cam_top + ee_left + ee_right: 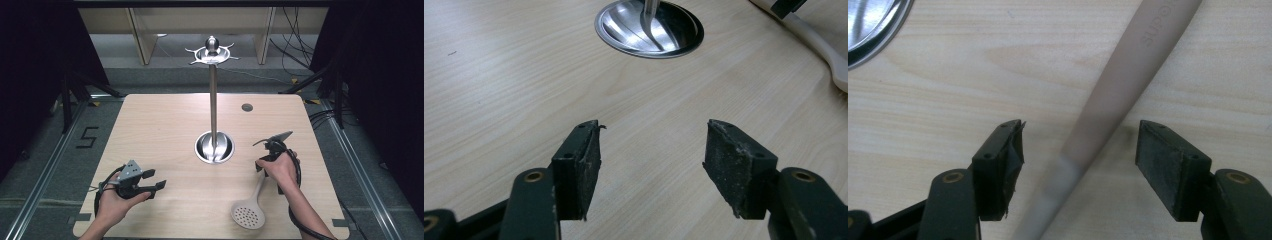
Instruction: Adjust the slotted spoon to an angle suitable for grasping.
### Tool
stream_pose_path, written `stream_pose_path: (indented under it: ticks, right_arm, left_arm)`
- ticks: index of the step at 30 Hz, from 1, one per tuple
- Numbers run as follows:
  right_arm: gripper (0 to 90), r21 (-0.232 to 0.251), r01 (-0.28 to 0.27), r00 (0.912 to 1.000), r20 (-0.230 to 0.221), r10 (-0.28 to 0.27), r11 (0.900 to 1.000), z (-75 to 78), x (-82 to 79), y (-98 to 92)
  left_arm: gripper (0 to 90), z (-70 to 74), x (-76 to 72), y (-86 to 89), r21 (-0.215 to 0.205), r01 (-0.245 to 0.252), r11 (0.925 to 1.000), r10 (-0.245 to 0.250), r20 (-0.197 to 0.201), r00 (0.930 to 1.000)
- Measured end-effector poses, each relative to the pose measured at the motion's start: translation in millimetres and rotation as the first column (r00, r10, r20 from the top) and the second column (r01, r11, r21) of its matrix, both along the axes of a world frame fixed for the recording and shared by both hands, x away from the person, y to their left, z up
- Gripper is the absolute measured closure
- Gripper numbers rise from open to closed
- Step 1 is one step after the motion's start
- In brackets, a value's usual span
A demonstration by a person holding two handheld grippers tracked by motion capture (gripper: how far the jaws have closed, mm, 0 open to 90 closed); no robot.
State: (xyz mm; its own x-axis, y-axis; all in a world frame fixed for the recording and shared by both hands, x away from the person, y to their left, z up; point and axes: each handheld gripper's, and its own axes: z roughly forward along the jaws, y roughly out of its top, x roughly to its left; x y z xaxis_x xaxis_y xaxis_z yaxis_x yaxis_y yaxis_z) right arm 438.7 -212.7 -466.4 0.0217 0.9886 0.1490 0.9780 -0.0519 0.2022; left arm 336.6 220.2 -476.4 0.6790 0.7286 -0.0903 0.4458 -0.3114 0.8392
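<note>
High view: right tongs [262, 165] open astride skimmer handle [1108, 115], no contact yet.
Left tongs [156, 181] open, empty, at bench [165, 120] 7 o'clock; stand base [214, 147] centre.

Pale beige wooden tabletop [165, 125] with fine light-brown grain streaks and one small dark grey round disc [247, 107] near the far edge. Polished silver metal stand [213, 100], its round base mirror-bright with white glare bands; cream-beige plastic slotted spoon [248, 212], head patterned with rows of small dark holes, handle bearing tone-on-tone raised lettering. Left gripper [154, 181] and right gripper [1080, 170]: black jaws, brass-coloured rivets, pads dark grey with pale scuffs.
</note>
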Motion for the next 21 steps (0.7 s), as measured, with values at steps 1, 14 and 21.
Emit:
stream_pose_path:
  ticks: [1, 14, 21]
  right_arm:
    - [36.3, -0.005, -0.002, 1.0, 0.008, 0.002, 1.0, -1.0, 0.4, 0.5]
    - [46.1, -0.036, 0.012, 0.9998, -0.014, -0.012, 0.999, -6.4, 8.5, 1.7]
    - [53.0, -0.051, 0.015, 0.9997, -0.021, -0.016, 0.999, -6.0, 11.8, 0.0]
  left_arm:
    - [38.5, 0.0, 0.0, 0.0, 0.0, 0.0, 1.0, 0.0, 0.0, 1.0]
    - [38.6, -0.4, 0.3, 0.6, 0.001, 0.006, 1.0, -0.006, -0.005, 1.0]
    - [38.6, -1.2, -0.4, -0.4, -0.009, -0.002, 1.0, 0.002, -0.024, 0.9997]
